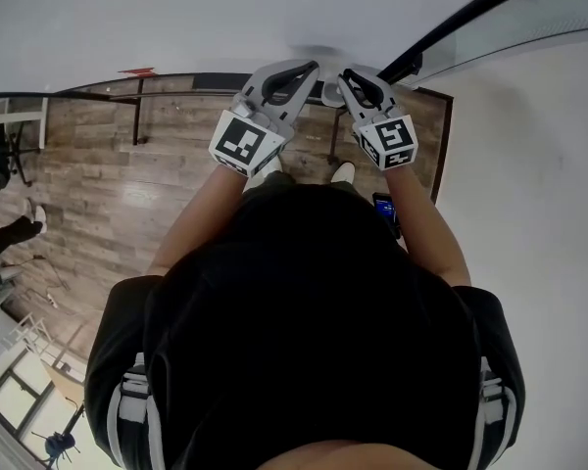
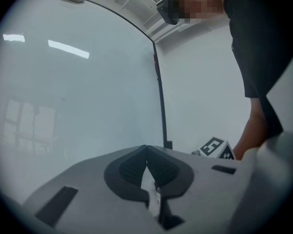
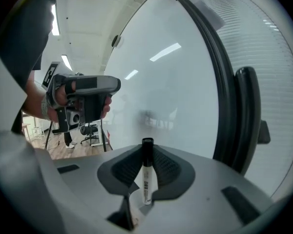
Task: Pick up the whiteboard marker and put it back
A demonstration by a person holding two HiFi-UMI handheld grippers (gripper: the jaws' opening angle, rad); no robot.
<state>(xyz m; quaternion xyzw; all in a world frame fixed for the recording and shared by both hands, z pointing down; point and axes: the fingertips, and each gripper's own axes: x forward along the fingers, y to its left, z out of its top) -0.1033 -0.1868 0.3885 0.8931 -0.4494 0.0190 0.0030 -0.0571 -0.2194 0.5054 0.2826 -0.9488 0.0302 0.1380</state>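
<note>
A whiteboard marker [image 3: 147, 172], white with a black cap, stands upright between the pads of my right gripper [image 3: 147, 145], which is shut on it. Its cap end points at the whiteboard [image 3: 176, 82] close ahead. My left gripper [image 2: 146, 147] also faces the whiteboard [image 2: 78, 91], its tips pressed together. A pale sliver shows low between its pads; I cannot tell what it is. In the head view, the left gripper [image 1: 312, 67] and right gripper [image 1: 345, 74] are held side by side at the whiteboard's [image 1: 225, 18] lower edge.
The board's black frame [image 3: 219, 82] runs just right of the right gripper. A white wall [image 1: 529, 194] lies to the right. Wood floor [image 1: 98, 194] spreads to the left, with stand legs [image 1: 137, 116] and someone's foot [image 1: 10, 233]. The left gripper [image 3: 83, 101] shows left of the marker.
</note>
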